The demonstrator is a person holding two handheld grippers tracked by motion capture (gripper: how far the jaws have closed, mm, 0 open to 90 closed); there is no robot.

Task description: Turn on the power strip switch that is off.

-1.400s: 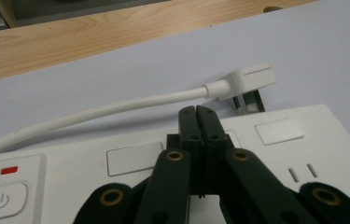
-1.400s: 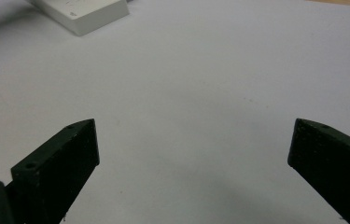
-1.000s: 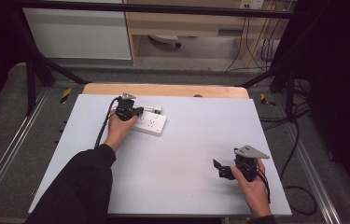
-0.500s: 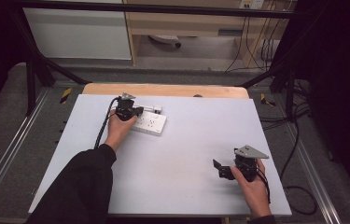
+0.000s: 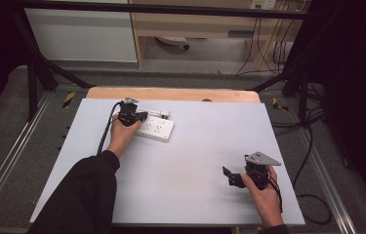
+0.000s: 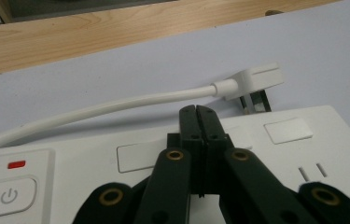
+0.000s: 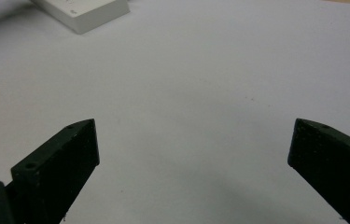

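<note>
A white power strip (image 5: 157,128) lies on the grey table at the back left. In the left gripper view the power strip (image 6: 280,154) has a power button (image 6: 8,196) with a red light above it, and its white cord (image 6: 116,106) ends in a flat plug (image 6: 255,80) lying beside it. My left gripper (image 6: 197,112) is shut, its jaws pressed together with nothing between them, tips resting over the strip's top face; it sits at the strip's left end as my left gripper (image 5: 131,116) in the high view. My right gripper (image 5: 232,176) stands open above bare table at the front right.
A wooden strip (image 5: 171,93) runs along the table's far edge. A corner of the power strip (image 7: 84,13) shows far off in the right gripper view. Cables (image 5: 312,161) hang off the table's right side. Metal frame rails (image 5: 19,141) flank the table.
</note>
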